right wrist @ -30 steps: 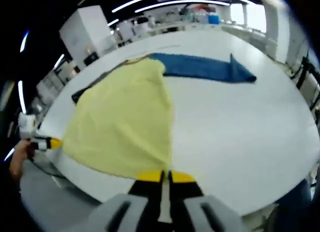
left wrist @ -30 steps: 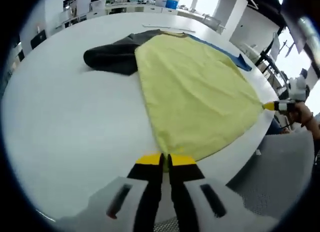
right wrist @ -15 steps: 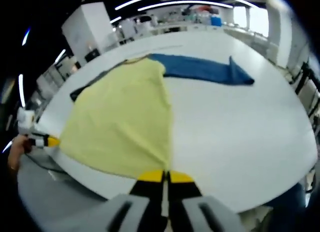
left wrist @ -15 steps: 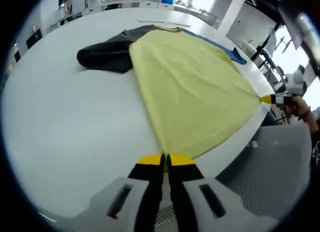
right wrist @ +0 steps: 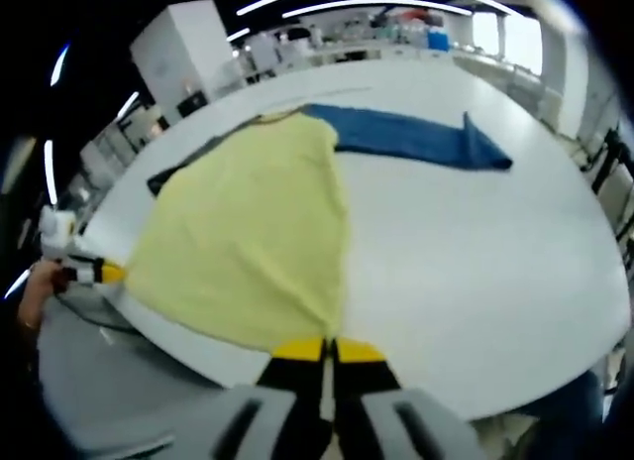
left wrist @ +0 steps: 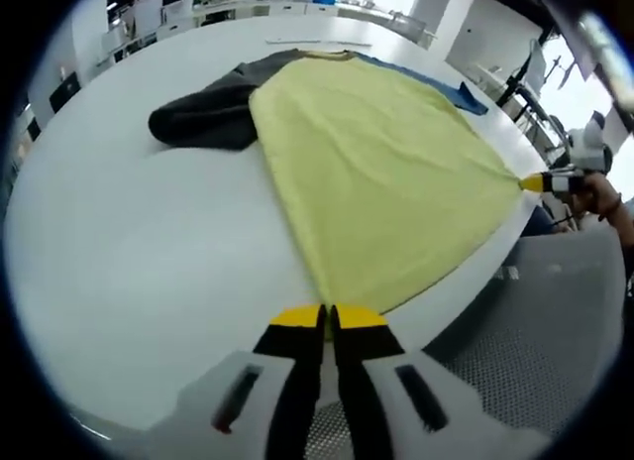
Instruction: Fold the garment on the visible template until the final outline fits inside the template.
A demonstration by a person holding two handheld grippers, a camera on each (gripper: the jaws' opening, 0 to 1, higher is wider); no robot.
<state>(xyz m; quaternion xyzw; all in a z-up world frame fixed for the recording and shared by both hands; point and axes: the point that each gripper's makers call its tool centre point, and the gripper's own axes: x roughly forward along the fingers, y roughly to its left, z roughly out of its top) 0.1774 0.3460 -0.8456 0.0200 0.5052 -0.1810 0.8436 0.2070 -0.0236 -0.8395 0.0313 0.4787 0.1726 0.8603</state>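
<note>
The white surface (left wrist: 129,252) spreads wide in both views, and the yellow garment (left wrist: 376,182) lies stretched flat across it, its long axis running from the near edge by the person away toward the far end, where it narrows. Its wide near hem is pulled taut between two corners at the surface's edge. In the left gripper view a dark grey cloth (left wrist: 208,118) lies bunched beside the garment's far left side, touching it, and a blue cloth (left wrist: 451,91) shows along its far right side; in the right gripper view the blue cloth (right wrist: 416,141) extends away from the garment's far end across the surface. The left tongs (left wrist: 328,316) are closed on one near corner of the garment, and the right tongs (right wrist: 328,349) are closed on the other near corner, each pair also appearing small at the other view's edge.
</note>
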